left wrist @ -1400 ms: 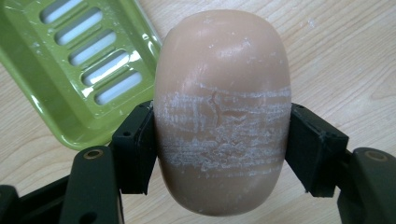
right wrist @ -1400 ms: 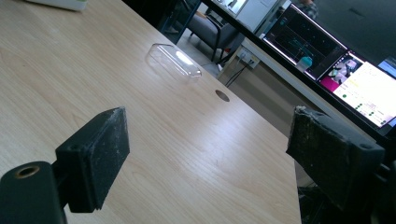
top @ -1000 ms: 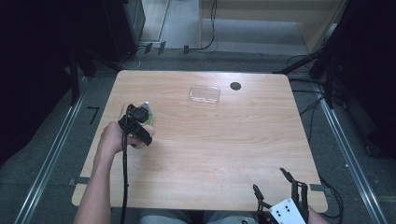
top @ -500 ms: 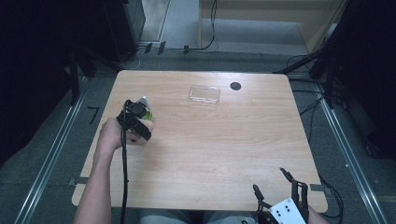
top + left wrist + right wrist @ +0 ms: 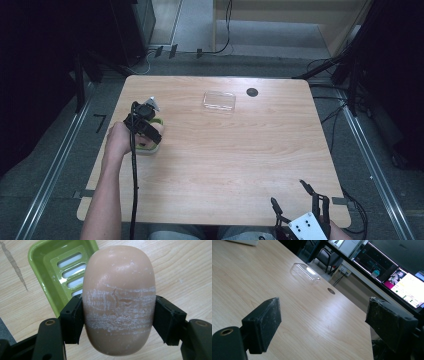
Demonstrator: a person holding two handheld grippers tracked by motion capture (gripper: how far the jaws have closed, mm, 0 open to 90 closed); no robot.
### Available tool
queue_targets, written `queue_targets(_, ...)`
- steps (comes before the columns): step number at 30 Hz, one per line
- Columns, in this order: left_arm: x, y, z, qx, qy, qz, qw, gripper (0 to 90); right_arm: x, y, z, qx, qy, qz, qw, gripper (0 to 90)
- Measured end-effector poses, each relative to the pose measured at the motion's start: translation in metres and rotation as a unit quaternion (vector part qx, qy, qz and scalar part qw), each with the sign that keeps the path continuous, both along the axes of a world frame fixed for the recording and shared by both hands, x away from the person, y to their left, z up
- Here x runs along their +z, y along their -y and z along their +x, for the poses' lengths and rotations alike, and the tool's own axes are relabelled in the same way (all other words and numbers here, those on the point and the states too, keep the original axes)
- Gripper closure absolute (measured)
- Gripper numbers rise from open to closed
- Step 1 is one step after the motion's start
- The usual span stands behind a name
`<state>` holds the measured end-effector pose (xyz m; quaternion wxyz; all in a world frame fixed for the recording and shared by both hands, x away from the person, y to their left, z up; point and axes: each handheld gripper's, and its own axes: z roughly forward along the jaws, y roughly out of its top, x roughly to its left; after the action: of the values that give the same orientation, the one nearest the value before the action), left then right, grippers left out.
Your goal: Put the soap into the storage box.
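Observation:
A tan bar of soap (image 5: 118,297), its surface scuffed white, sits between the black pads of my left gripper (image 5: 117,322), which is shut on it. Just behind and below the soap lies a green slotted soap dish (image 5: 57,270) on the wooden table. In the high view the left gripper (image 5: 146,131) points down over the soap dish (image 5: 151,149) near the table's left side. My right gripper (image 5: 295,200) hangs at the table's front right edge, open, with nothing between its pads (image 5: 265,320).
A clear plastic lid (image 5: 219,100) lies at the back middle of the table (image 5: 240,160), with a small black hole (image 5: 252,92) to its right. The lid (image 5: 304,272) is far ahead in the right gripper view. Monitors (image 5: 402,277) stand beyond the table.
The left hand has shifted only slightly above the green dish, still gripping the soap. The right gripper has stayed where it was.

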<state>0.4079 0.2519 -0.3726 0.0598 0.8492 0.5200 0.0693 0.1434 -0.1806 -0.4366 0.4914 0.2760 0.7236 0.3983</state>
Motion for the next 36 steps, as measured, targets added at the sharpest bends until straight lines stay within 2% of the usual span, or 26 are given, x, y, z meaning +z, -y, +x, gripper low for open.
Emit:
queue_targets(6, -0.004, -0.003, 0.008, 0.025, 0.004, -0.009, 0.9996, 33.4, 0.000, 0.000, 0.000, 0.000, 0.000, -0.002, 1.0000, 13.2)
queue_targets(14, -0.011, -0.007, 0.016, 0.039, 0.002, -0.003, 0.9992, 33.4, 0.000, 0.000, 0.001, 0.001, 0.000, -0.003, 1.0000, 13.2)
queue_targets(16, -0.014, -0.009, 0.019, 0.051, 0.004, -0.005, 0.9987, 33.4, 0.000, 0.000, 0.001, 0.002, 0.000, -0.003, 1.0000, 13.2)
queue_targets(18, -0.015, -0.012, 0.021, 0.070, 0.016, -0.011, 0.9974, 33.5, 0.000, 0.000, 0.001, 0.001, 0.001, -0.002, 1.0000, 13.2)
queue_targets(22, -0.020, -0.017, 0.027, 0.086, 0.013, -0.013, 0.9961, 33.4, 0.000, 0.000, 0.001, 0.002, 0.001, -0.002, 1.0000, 13.2)
queue_targets(31, -0.031, -0.020, 0.035, 0.103, 0.007, -0.002, 0.9947, 33.4, 0.000, 0.000, 0.001, 0.000, -0.001, -0.003, 1.0000, 13.2)
queue_targets(34, -0.034, -0.022, 0.037, 0.110, 0.015, 0.002, 0.9938, 33.4, 0.000, 0.001, 0.000, -0.001, -0.001, -0.001, 1.0000, 13.2)
queue_targets(36, -0.035, -0.023, 0.038, 0.112, 0.014, 0.000, 0.9937, 33.4, -0.001, 0.001, 0.000, -0.001, -0.001, -0.002, 1.0000, 13.2)
